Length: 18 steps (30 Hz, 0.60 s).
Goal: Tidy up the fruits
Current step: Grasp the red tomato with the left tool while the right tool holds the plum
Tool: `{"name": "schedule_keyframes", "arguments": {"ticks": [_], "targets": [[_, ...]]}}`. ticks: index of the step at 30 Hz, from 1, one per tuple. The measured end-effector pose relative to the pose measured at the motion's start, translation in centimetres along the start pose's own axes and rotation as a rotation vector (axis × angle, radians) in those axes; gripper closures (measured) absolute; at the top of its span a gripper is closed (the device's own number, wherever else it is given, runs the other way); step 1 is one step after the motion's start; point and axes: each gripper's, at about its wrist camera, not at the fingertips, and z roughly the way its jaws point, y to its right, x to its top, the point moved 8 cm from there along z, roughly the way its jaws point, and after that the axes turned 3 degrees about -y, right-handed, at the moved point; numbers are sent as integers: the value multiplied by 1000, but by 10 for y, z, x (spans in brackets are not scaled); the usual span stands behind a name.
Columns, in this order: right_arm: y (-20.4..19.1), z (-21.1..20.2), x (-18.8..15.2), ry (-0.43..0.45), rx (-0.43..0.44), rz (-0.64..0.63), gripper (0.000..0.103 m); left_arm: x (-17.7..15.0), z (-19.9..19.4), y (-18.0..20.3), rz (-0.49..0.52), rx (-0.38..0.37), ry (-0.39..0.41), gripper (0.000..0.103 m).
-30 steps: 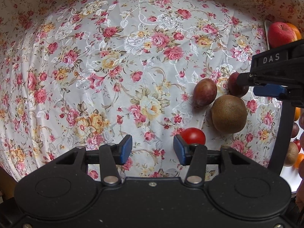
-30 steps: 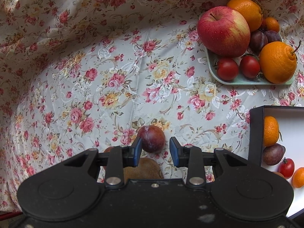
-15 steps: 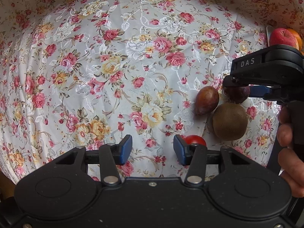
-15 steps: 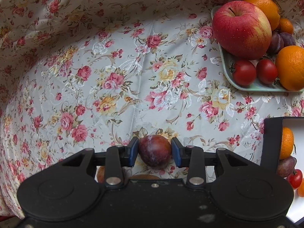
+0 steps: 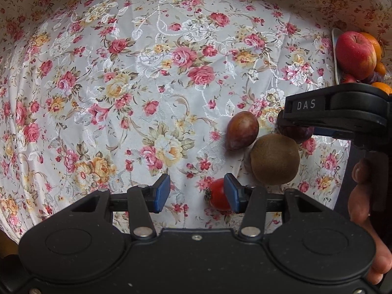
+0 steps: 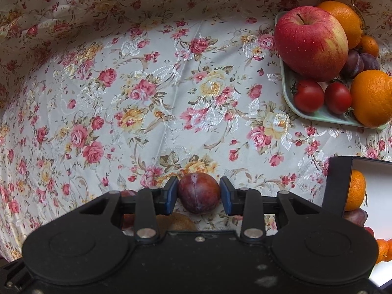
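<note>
My right gripper [image 6: 199, 196] points down, and its jaws are closing on a dark red plum [image 6: 199, 192] on the floral cloth. Both blue pads touch the plum's sides. The same plum [image 5: 297, 134] shows in the left wrist view, half hidden under that gripper. Beside it lie a brown kiwi [image 5: 274, 159] and an oval purple-brown plum [image 5: 241, 131]. My left gripper [image 5: 197, 192] hangs open above the cloth. A small red tomato [image 5: 216, 197] lies just inside its right pad, not gripped.
A pale green tray [image 6: 287, 85] at the far right holds a red apple [image 6: 311, 42], oranges, two tomatoes and dark plums. A black-walled white box [image 6: 339, 178] at the right edge holds an orange, a plum and tomatoes. A hand [image 5: 362, 196] grips the right tool.
The right gripper came down around the dark red plum, which was ahead of its tips, and its pads closed on it. The left gripper kept its opening and barely moved.
</note>
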Motion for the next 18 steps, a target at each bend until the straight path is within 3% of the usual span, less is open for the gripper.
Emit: {"name": "schedule_keyframes", "arguments": {"ticks": [7, 18], "targets": [[14, -18, -5, 32, 14, -5, 66, -4, 7, 11, 26, -2, 1, 44], [30, -35, -7, 47, 23, 13, 66, -7, 25, 23, 58, 69, -3, 44]]}}
